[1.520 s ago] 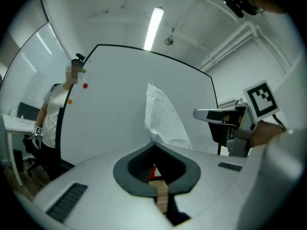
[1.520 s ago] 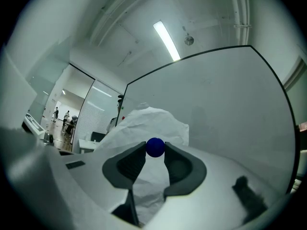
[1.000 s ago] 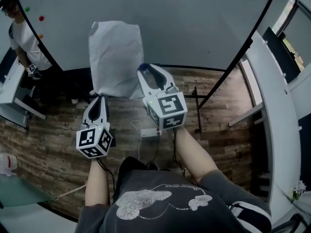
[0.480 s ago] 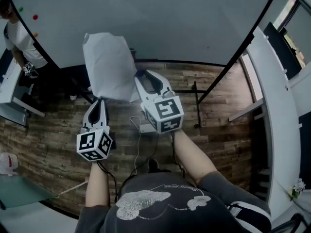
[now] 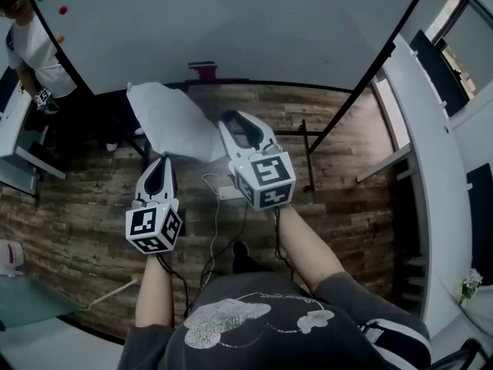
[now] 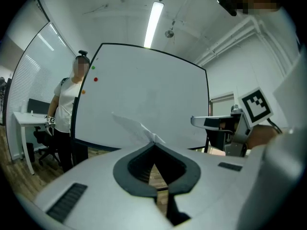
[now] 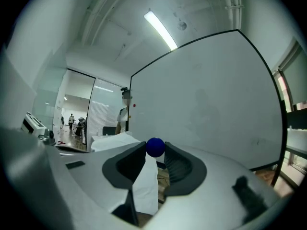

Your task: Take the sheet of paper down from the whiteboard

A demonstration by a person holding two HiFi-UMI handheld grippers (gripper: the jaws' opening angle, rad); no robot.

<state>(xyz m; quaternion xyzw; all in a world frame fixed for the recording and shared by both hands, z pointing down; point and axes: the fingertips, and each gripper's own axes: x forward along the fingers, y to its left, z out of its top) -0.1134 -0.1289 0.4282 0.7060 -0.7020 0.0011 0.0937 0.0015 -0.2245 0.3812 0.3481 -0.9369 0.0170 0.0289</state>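
A: Where's the sheet of paper (image 5: 173, 122)?
B: Off the whiteboard (image 5: 231, 21) — a thin white sheet, slightly creased, slanting above the wood-plank floor (image 5: 347, 191) between the two grippers.
A: The left gripper (image 6: 154, 143)?
B: Its dark-lined jaws are pinched right together on one pointed corner of the sheet.
A: And the right gripper (image 7: 155, 152)?
B: Fairly wide, clamped on a smooth round blue ball (image 7: 155, 147) at its tips; a strip of the paper hangs between the jaws beneath it.
A: The board itself?
B: Glossy, black-framed, with small coloured dots (image 5: 62, 10) near its left edge — a person (image 5: 35, 45) stands beside them.
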